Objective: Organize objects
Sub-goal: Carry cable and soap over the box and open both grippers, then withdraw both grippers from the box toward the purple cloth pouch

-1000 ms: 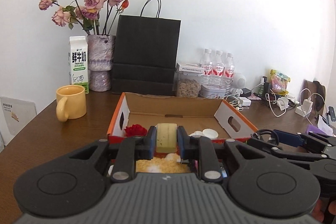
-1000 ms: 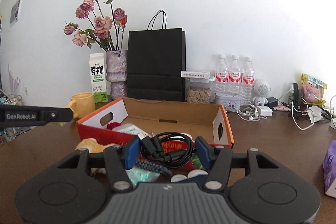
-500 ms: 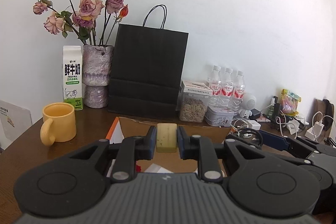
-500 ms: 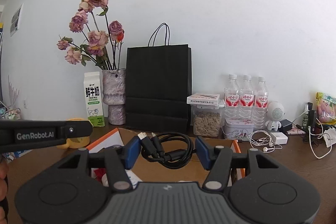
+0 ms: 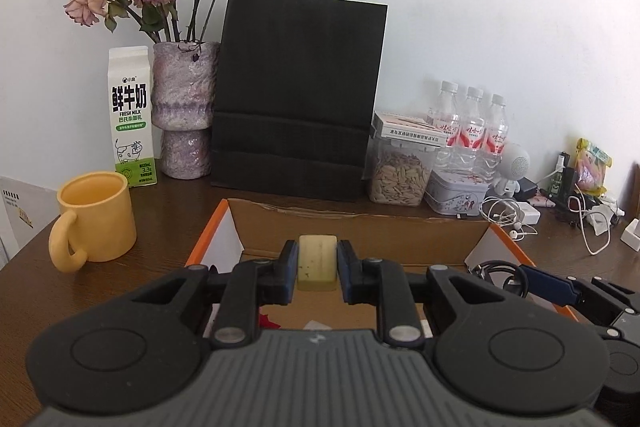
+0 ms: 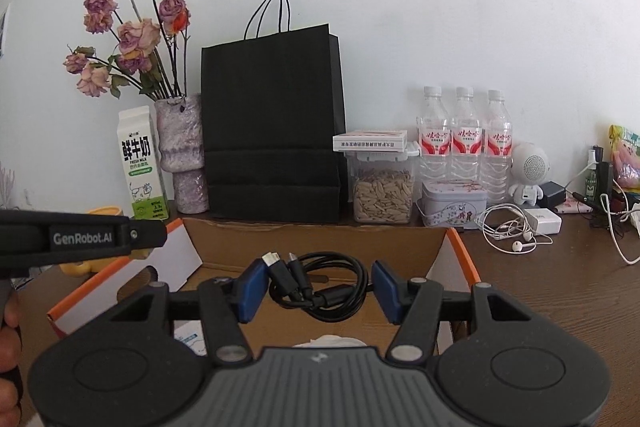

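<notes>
Squarely between left claw (image 5: 317,267) pads: soap bar (image 5: 317,262).

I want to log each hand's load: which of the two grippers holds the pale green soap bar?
The left gripper: its blue pads clamp the pale green soap bar above the orange-edged cardboard box. The right gripper holds a coiled black cable instead.
</notes>
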`<state>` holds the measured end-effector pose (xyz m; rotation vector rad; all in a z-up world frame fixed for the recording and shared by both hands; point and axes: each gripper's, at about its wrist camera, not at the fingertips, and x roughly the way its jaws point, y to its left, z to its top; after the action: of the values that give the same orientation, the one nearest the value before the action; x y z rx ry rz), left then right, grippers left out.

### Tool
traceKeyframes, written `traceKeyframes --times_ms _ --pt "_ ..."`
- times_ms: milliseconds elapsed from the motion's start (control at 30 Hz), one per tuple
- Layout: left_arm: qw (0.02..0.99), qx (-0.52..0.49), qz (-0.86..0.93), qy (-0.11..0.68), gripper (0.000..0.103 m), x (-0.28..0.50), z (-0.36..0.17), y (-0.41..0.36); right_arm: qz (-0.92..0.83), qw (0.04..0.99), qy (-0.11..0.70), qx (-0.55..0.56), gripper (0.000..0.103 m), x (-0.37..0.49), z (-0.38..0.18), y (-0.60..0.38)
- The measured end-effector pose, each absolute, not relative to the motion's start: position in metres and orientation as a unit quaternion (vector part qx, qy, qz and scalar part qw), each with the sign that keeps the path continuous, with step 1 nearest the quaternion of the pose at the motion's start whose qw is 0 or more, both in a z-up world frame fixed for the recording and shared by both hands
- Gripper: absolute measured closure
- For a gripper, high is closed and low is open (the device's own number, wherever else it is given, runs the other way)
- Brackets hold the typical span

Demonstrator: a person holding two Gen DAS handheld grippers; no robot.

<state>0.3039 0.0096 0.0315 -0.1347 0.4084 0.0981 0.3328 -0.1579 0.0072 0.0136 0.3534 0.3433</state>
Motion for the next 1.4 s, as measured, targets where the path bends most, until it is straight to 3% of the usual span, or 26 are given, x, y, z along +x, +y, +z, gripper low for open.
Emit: traceKeyframes --times_ms 33,100,133,167,233,867,1167,1400 --pt "0.975 -0.067 0.050 0.204 0.079 0.304 0.031 0.010 0.170 0.970 0.176 0.006 0.047 0.333 0.006 -0.158" --pt "0.975 -0.065 0.052 0.206 0.046 0.304 0.031 0.009 0.168 0.970 0.177 0.003 0.046 0.332 0.005 -0.157" --pt "0.975 -0.065 0.057 0.203 0.011 0.303 0.032 0.009 0.165 0.970 0.178 0.001 0.038 0.332 0.004 -0.157" --pt "0.977 -0.061 0.064 0.196 0.000 0.301 0.032 0.007 0.161 0.971 0.179 0.000 0.018 0.331 0.004 -0.157" --pt "0.979 -0.045 0.079 0.184 0.000 0.298 0.033 0.003 0.149 0.973 0.176 0.000 0.000 0.329 0.003 -0.157" --pt "0.978 -0.043 0.077 0.191 0.000 0.292 0.034 0.002 0.143 0.975 0.170 -0.001 0.000 0.313 0.009 -0.162" --pt "0.985 -0.050 0.064 0.151 0.000 0.230 0.050 0.016 0.150 0.980 0.129 -0.014 0.000 0.265 0.019 -0.176" --pt "0.983 -0.024 0.039 0.178 0.000 0.181 0.037 0.016 0.158 0.981 0.113 -0.020 0.000 0.207 0.020 -0.195"
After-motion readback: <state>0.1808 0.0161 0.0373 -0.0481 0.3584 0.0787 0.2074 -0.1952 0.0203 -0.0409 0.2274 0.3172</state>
